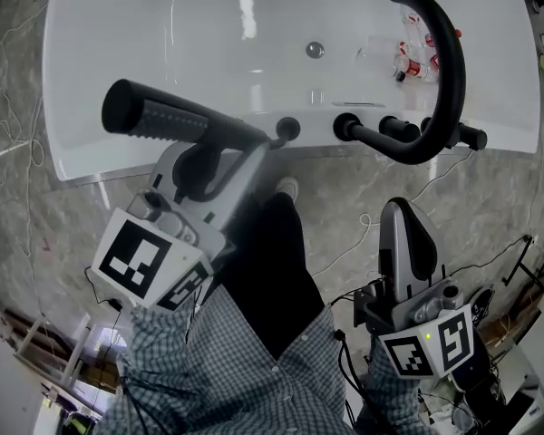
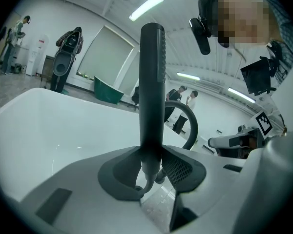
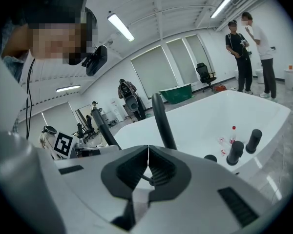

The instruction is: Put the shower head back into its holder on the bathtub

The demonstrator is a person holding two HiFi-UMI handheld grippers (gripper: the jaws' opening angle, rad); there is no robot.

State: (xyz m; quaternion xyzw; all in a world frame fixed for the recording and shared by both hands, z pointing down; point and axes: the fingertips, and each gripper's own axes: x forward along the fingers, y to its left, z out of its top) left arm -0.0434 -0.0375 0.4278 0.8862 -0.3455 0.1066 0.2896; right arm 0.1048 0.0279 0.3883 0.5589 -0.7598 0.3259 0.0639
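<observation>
1. Two things are to be minded in this step, as it is judged: the thin end of the shower head (image 1: 154, 116) should be lined up with the holder (image 1: 288, 129) on the near rim of the bathtub (image 1: 118, 25), and it should be lowered slowly, without twisting.
2. The shower head is held tilted over the near rim of the bathtub, with its thin end just at the holder. Whether it is already seated cannot be told.
3. The grip should be loosened only when the shower head is carried by the holder; otherwise it may slide off the rim.
4. The fingers of the left gripper (image 2: 154, 165) are closed around the handle of the shower head, toward its thin end.
5. The fingers of the right gripper (image 3: 147, 162) are pressed together with nothing between them. It is held outside the bathtub, well apart from the rim.
</observation>
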